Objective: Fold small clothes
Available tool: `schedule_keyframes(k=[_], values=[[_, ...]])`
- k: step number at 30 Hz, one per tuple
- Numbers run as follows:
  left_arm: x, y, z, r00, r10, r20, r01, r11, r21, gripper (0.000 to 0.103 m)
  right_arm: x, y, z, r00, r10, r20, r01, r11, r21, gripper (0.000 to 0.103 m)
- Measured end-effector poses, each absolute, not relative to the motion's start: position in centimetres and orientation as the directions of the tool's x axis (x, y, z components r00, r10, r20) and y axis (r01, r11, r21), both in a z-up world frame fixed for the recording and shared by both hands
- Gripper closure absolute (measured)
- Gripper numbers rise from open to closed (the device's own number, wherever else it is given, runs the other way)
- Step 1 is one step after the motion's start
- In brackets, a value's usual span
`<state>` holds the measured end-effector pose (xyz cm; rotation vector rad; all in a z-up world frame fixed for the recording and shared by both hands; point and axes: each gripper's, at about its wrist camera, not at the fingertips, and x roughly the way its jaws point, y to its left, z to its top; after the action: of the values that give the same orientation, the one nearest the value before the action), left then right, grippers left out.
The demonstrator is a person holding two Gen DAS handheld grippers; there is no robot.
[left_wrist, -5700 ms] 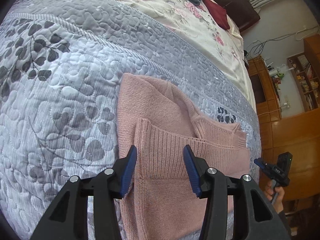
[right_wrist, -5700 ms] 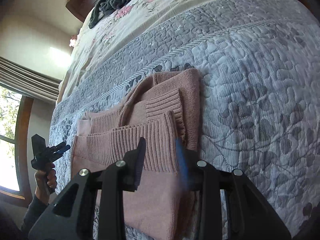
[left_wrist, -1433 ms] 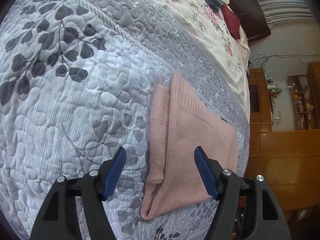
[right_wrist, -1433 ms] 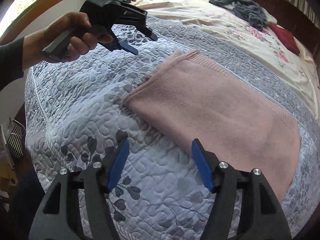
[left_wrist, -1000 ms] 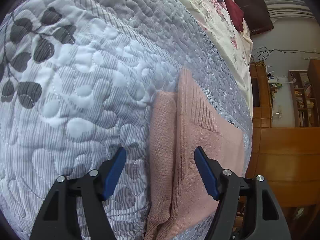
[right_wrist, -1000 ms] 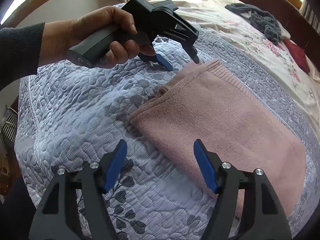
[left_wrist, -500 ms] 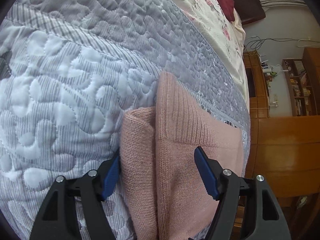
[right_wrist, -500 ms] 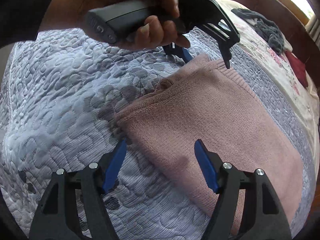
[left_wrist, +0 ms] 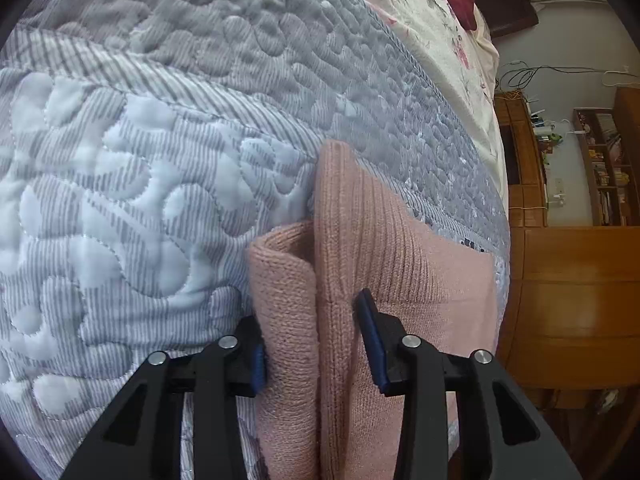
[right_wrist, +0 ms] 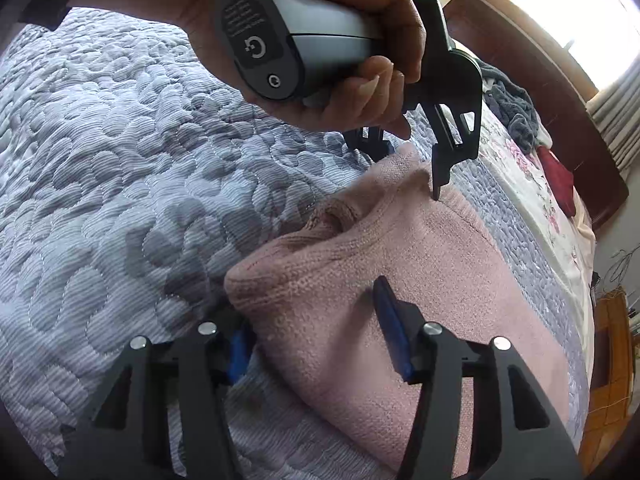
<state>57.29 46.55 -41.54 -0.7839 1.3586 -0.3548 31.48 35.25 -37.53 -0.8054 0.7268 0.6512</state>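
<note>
Across the grey quilted bedspread point(left_wrist: 160, 184), both the left gripper point(left_wrist: 316, 344) and right gripper point(right_wrist: 316, 332), fingers half open astride the folded pink knitted sweater point(right_wrist: 420, 280)'s edge, should pinch every layer before lifting.

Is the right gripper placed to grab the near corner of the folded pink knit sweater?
Probably yes. The right gripper straddles the folded pink knit sweater at that corner, jaws open, nothing between; the left gripper works the far corner.
</note>
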Motion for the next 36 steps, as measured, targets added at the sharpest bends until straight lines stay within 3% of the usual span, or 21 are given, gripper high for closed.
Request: schedule_keyframes(k=[1, 3, 6, 21, 36], values=[[57.3, 46.6, -41.5, 0.207, -0.644, -0.736, -0.207, 0.707, -0.676, 0.069, 31.4, 35.4, -37.6, 0.582, 0.234, -0.779, -0.746, 0.534, -0.397, 0.06], [57.2, 46.6, -41.2, 0.21, -0.637, -0.742, -0.206, 0.713, -0.67, 0.075, 31.5, 35.5, -37.5, 0.576, 0.234, -0.783, -0.745, 0.545, -0.384, 0.081], [57.1, 46.4, -40.3, 0.217, -0.62, -0.754, -0.204, 0.727, -0.656, 0.08, 32.1, 35.0, -37.0, 0.565, 0.251, -0.786, -0.739, 0.578, -0.347, 0.092], [57.4, 42.3, -29.7, 0.237, -0.542, -0.806, -0.12, 0.807, -0.578, 0.083, 32.8, 29.9, -27.9, 0.589, 0.351, -0.728, -0.646, 0.746, -0.163, 0.093], [57.9, 35.1, -20.9, 0.252, -0.492, -0.833, -0.018, 0.858, -0.513, 0.083, 33.3, 23.3, -21.4, 0.653, 0.38, -0.655, -0.563, 0.822, -0.084, 0.093]])
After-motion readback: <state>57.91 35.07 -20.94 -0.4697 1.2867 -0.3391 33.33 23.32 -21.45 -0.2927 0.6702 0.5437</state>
